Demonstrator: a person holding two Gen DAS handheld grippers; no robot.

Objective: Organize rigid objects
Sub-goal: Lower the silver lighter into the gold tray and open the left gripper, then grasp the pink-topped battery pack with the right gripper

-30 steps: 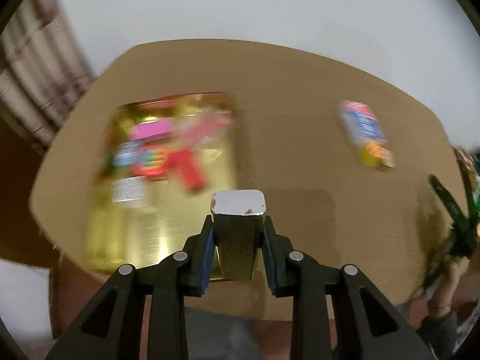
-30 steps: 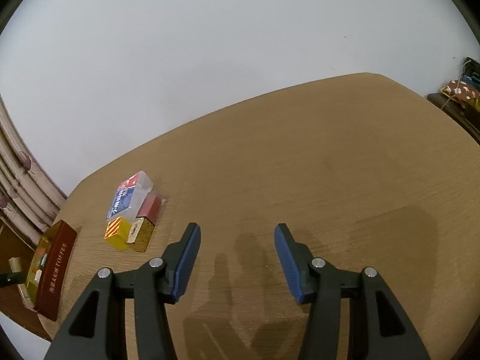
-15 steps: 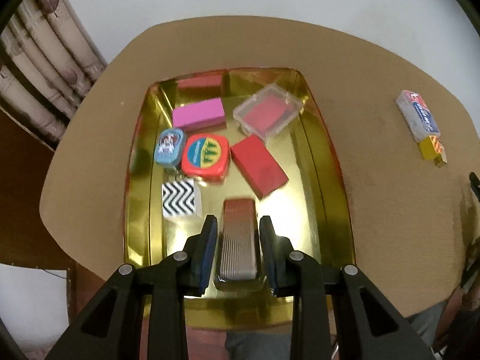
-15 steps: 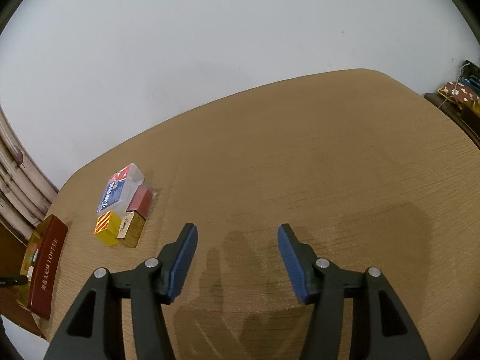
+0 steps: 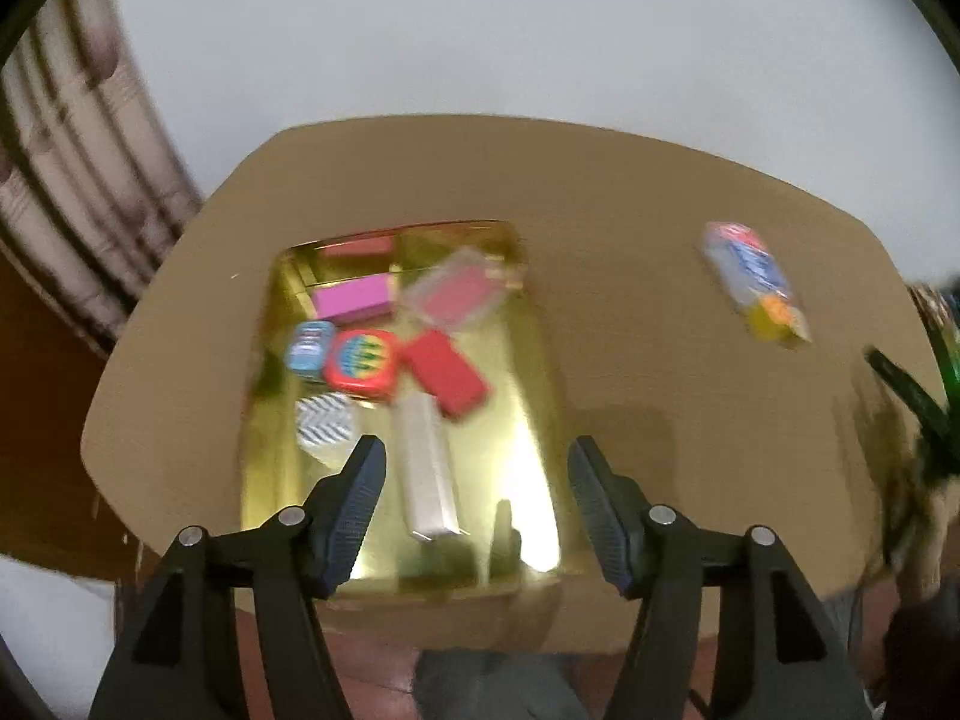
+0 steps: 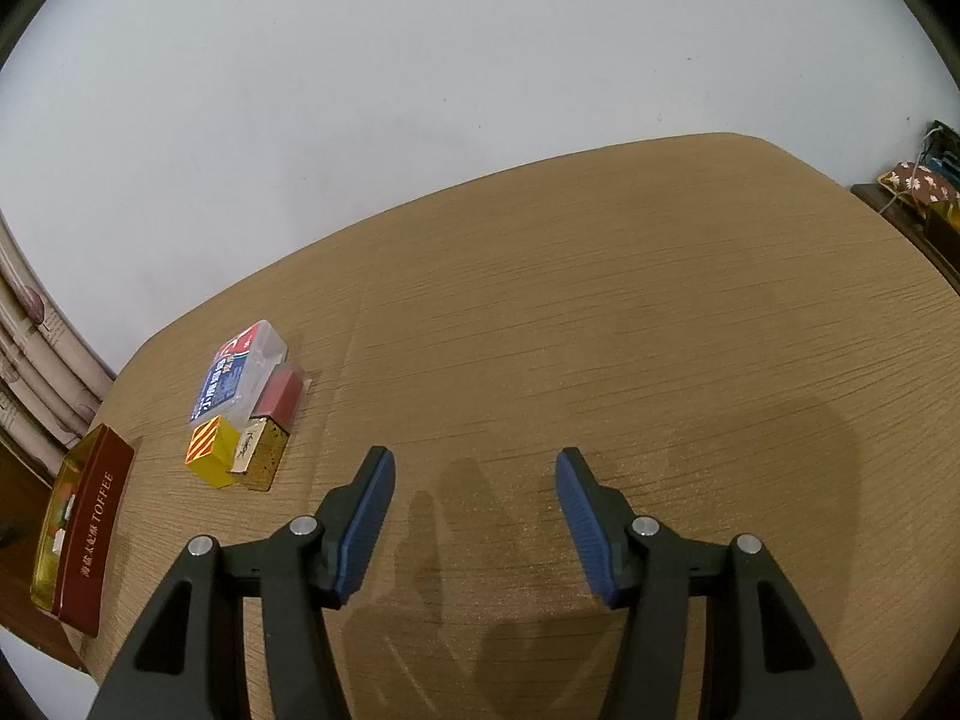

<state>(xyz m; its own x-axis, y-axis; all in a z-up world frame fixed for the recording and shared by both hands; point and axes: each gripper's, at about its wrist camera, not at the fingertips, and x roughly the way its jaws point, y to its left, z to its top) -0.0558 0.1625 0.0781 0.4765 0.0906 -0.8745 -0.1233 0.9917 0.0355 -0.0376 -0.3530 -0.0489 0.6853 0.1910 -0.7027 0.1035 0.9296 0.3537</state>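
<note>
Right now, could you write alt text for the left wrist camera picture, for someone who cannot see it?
An open black claw hangs over a gold tray on a wooden table; its jaws have just opened, leaving a silver ribbed box lying in the tray among small colourful boxes. The picture is blurred.

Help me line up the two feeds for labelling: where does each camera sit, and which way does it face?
Left wrist: on the left gripper, looking down along its open fingers at the gold tray of small boxes; the jaws have just been opening, clear of the silver box.
Right wrist: on the right gripper, facing across the wooden table toward the wall, fingers open and empty.
Shared: the tray and the blue-labelled box.
</note>
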